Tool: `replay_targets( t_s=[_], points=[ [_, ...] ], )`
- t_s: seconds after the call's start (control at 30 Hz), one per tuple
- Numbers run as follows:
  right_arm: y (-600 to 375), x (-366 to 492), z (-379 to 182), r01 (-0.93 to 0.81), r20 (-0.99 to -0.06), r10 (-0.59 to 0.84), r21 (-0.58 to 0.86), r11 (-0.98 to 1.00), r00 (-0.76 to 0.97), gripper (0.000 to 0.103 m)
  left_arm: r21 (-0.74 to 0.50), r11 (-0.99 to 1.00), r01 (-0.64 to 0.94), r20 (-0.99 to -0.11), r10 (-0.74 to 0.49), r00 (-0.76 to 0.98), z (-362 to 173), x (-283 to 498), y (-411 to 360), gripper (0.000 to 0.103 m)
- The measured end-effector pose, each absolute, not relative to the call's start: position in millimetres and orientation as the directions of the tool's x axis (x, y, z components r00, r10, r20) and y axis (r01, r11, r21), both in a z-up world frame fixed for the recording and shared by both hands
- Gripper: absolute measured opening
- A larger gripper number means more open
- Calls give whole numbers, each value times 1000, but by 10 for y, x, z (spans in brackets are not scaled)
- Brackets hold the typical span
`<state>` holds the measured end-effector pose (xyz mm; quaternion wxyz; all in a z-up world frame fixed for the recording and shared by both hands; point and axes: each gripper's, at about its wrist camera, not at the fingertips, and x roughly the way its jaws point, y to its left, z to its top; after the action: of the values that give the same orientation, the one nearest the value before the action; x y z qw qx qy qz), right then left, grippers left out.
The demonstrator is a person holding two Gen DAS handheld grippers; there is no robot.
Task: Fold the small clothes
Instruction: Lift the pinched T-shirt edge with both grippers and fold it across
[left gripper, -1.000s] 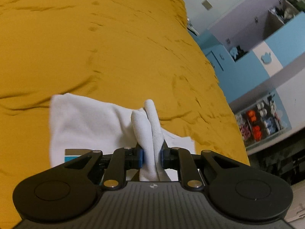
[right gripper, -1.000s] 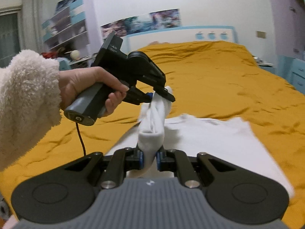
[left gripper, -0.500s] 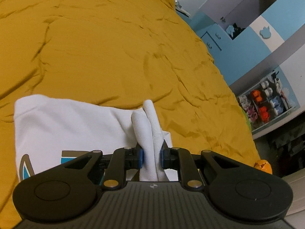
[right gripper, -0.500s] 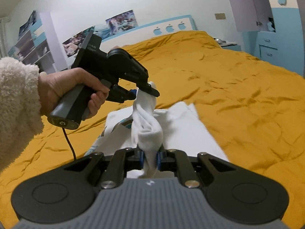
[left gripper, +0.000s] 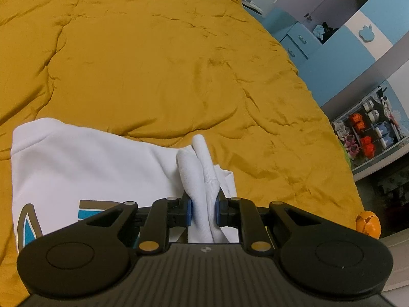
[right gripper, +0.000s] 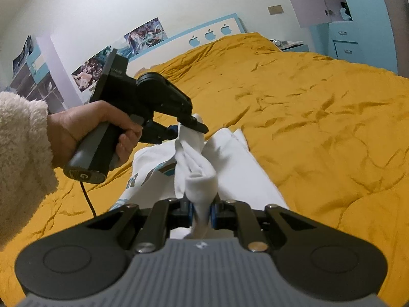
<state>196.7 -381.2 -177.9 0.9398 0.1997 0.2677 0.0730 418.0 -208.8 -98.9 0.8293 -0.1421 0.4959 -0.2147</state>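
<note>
We have the white shirt (left gripper: 84,168) on the yellow bedspread (left gripper: 158,71), and both tools are gripping it. Our left tool (left gripper: 203,211) is closed tight on a bunched ridge of the white cloth, which stands up between its blue pads and runs away from us toward 12 o'clock. Our right tool (right gripper: 202,213) is likewise clamped on a gathered fold of the same garment, and in its view the left tool (right gripper: 188,128) sits just ahead at about 11 o'clock, held in the left hand (right gripper: 92,128), pinching the far end of the same raised strip. So the two grips share one edge of the shirt, close together, with the lifted cloth stretched between them along a line running from 6 toward 12 o'clock in the right view. The body of the shirt, with its blue and brown print (left gripper: 87,209), lies flat on the bed below and to the 9 o'clock side of the left tool. We judge the fold is under way: the held edge needs to travel across toward that flat part, over the print, with both tools kept level so the strip lands straight. A small orange object (left gripper: 368,226) sits off the bed's edge at 3 o'clock, well apart.
</note>
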Motion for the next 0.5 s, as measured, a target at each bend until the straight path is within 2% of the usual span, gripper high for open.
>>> replay_targets(
  t_s=[0.5],
  points=[
    [-3916,1845,-1847,46,-468,207,473,880,859,6,-419,877,233,-780,-479,402,-1013,4231,-2333,18]
  ],
)
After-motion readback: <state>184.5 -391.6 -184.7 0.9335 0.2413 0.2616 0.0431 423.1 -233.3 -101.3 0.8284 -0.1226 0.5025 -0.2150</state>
